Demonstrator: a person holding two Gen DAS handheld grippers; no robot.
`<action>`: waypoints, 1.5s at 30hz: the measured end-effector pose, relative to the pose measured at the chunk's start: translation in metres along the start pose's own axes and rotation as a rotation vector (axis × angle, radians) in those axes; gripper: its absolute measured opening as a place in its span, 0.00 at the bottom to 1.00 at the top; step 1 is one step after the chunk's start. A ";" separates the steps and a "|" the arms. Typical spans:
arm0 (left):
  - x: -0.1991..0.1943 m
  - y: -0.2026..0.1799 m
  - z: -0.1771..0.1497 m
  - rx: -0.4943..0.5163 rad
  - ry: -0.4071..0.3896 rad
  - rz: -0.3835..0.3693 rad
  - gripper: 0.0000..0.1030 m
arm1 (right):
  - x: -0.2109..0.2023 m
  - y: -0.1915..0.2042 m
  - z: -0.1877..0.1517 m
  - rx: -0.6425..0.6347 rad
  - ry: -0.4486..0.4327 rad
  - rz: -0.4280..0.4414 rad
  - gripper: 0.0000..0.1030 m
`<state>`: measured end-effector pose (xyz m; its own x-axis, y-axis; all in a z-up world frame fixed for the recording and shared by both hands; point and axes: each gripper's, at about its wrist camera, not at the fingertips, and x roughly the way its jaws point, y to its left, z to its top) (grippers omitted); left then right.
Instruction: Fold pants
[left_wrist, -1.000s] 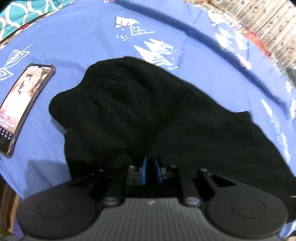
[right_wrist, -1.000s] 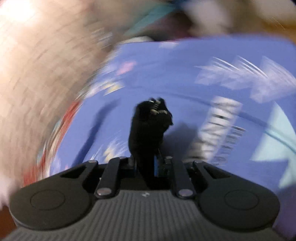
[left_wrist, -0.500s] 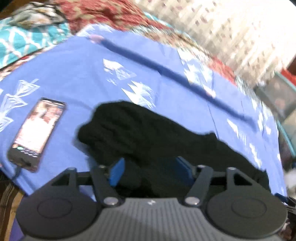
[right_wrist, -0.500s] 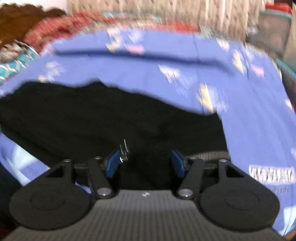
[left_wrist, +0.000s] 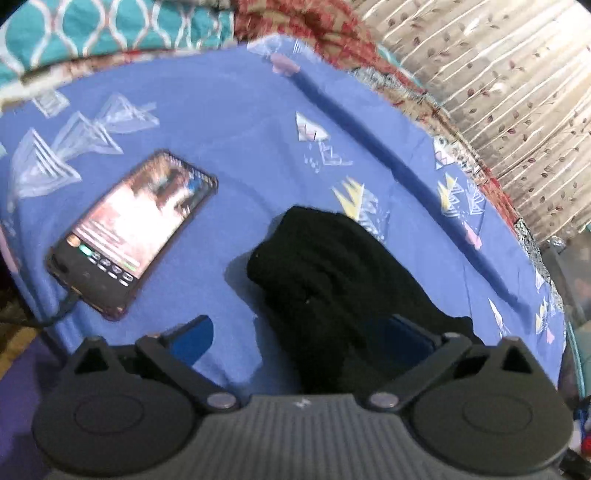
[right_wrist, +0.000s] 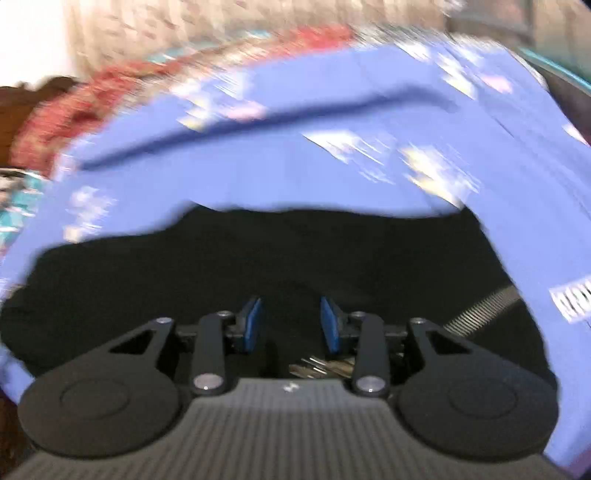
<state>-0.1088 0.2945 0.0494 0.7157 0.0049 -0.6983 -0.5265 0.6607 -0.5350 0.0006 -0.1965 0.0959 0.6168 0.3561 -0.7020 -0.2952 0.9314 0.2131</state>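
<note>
The black pants (left_wrist: 332, 280) lie bunched on the blue patterned sheet (left_wrist: 229, 122). In the left wrist view my left gripper (left_wrist: 306, 332) is wide open, with its blue pads either side of the pants' near end and nothing held. In the blurred right wrist view the pants (right_wrist: 258, 258) spread wide across the sheet (right_wrist: 295, 166), with a striped waistband (right_wrist: 480, 306) at the right. My right gripper (right_wrist: 291, 321) is open just above the black cloth, holding nothing.
A smartphone (left_wrist: 136, 232) with a lit screen and a cable lies on the sheet left of the pants. Teal and red bedding (left_wrist: 110, 29) and a floral curtain (left_wrist: 498, 81) border the far side. The sheet's near edge drops off below the phone.
Both grippers were shut on the pants a second ago and have opened and let go. The left one has pulled back and turned left; the phone now sits nearer the centre.
</note>
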 end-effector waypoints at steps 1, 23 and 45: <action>0.008 0.003 0.002 -0.021 0.020 -0.009 0.99 | 0.005 0.016 0.003 -0.005 0.010 0.054 0.37; 0.021 -0.140 -0.055 0.574 -0.142 -0.009 0.24 | 0.173 0.165 -0.012 0.346 0.484 0.572 0.09; 0.002 -0.148 -0.092 0.564 0.052 -0.149 0.86 | 0.118 0.065 -0.026 0.445 0.180 0.385 0.78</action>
<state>-0.0719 0.1279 0.0839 0.7323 -0.1462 -0.6651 -0.0861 0.9489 -0.3034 0.0353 -0.0963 0.0089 0.3818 0.6910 -0.6139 -0.1150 0.6945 0.7102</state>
